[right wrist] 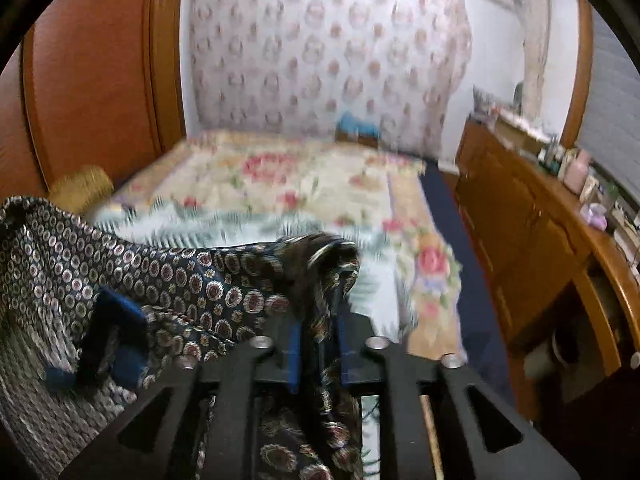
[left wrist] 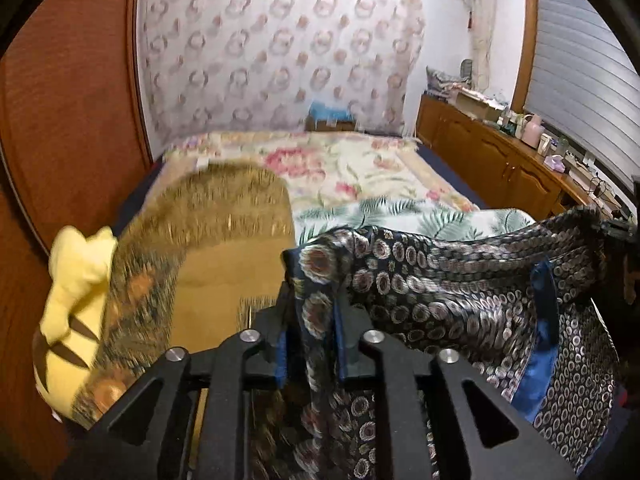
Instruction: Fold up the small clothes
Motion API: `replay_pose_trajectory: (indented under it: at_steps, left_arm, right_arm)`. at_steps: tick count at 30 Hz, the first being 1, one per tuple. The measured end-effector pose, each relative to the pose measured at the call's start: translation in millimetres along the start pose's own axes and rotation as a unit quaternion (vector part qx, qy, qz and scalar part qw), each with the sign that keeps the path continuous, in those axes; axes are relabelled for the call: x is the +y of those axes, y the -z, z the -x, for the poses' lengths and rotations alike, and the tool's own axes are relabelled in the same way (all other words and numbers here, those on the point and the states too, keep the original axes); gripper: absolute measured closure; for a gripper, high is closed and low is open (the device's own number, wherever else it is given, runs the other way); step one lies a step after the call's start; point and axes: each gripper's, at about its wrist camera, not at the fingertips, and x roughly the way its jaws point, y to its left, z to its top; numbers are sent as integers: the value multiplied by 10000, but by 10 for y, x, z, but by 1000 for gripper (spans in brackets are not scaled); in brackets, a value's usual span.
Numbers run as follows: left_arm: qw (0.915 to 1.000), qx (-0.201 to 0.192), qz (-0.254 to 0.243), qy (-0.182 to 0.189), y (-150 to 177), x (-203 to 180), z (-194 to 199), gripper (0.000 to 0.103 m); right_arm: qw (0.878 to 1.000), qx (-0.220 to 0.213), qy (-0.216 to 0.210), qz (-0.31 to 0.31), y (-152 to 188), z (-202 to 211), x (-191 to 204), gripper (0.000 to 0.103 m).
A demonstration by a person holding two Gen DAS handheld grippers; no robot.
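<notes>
A dark navy garment (left wrist: 440, 280) printed with round medallions and trimmed with a blue band (left wrist: 540, 320) hangs stretched in the air over the bed. In the left wrist view, my left gripper (left wrist: 314, 296) is shut on one bunched corner, which fills the gap between the blue pads (left wrist: 339, 344) and trails down behind them. The cloth runs right and up to a dark shape at the frame edge. In the right wrist view, my right gripper (right wrist: 320, 316) is shut on the other corner of the garment (right wrist: 200, 280), which sags away to the left.
Below lies a bed with a floral quilt (left wrist: 352, 168) and a leaf-print sheet (left wrist: 420, 216). A golden-brown patterned cloth (left wrist: 224, 232) and a yellow plush toy (left wrist: 76, 280) sit at the left. There is a wooden wardrobe (left wrist: 68, 100) on the left and a cluttered wooden cabinet (left wrist: 500, 160) on the right.
</notes>
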Motion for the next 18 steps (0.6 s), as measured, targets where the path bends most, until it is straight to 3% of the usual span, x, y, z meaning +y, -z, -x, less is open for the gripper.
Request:
replay_pose_trajectory:
  at_steps: [1,3,4,10,18]
  left_arm:
    - [10000,23,27,13,44,13,9,77]
    - [9999,35,65,91,110,45,53,58]
    - [9998,60,94,151,144,49,82,57]
    - [9995,165,103,240,346,49,250,53]
    - [9995,197,119,216,522,114,299,53]
  right_arm:
    - [9999,97,17,43,47,-34,27,73]
    - [9997,184,89,122,95,-48,74,60]
    - [9997,181,78,142,96,-37,96,58]
    - [9992,-33,-362,185,-31,102,197,56]
    - [9937,186,-977,511,12,-214,537,56]
